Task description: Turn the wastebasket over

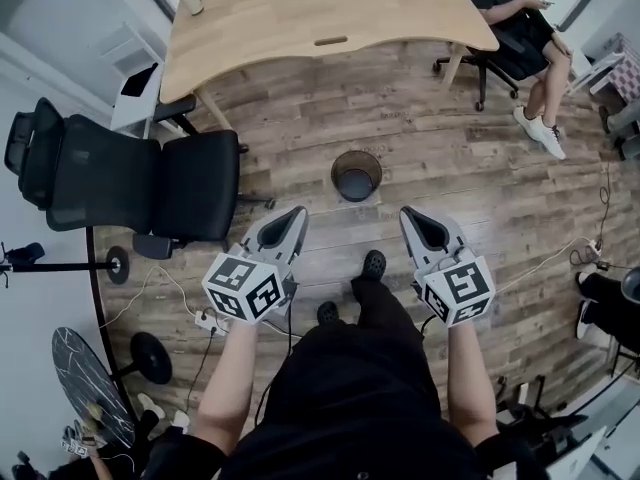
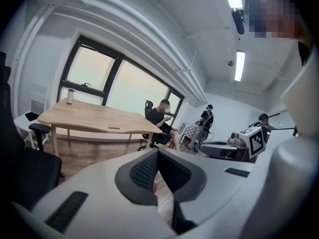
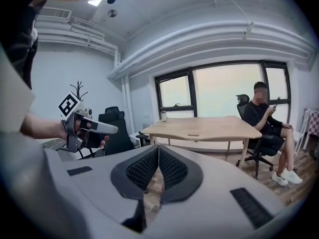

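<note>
Approach step: left gripper (image 1: 283, 230) and right gripper (image 1: 422, 226), jaws pressed together and empty, below centre-frame upright round black wastebasket (image 1: 356, 175); next, open and reach.

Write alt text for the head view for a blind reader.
A round wastebasket stands upright on the wood floor ahead of the shut, empty left gripper and right gripper. Nearby: a wooden table and a black office chair.

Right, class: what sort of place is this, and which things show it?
Probably an office or workroom: a long wooden desk, a black swivel office chair beside it, and a small wastebasket standing on the wood-plank floor.
</note>
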Tool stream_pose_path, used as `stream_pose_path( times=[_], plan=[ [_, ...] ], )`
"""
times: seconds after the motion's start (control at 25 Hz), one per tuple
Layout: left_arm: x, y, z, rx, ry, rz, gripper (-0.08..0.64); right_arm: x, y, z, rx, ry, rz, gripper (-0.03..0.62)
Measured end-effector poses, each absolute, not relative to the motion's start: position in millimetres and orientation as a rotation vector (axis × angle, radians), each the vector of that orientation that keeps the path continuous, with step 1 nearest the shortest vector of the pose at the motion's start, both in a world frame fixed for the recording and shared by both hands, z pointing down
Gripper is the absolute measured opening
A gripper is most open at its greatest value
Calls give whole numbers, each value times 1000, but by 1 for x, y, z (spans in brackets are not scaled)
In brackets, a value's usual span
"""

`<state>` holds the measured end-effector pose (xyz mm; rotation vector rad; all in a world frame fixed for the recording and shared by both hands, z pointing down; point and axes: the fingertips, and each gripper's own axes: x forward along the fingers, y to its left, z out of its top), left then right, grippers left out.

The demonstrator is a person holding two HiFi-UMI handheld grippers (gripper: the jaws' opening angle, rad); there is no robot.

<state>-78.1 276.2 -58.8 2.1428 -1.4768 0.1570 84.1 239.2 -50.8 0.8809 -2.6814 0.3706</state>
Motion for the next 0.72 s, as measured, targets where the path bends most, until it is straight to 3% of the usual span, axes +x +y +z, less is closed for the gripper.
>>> stream_pose_path(
  times=[0.72],
  plan=[
    [-53, 212, -22, 1929, -1587, 219, 15, 102, 147, 9, 663, -2642, 449, 34]
  ],
)
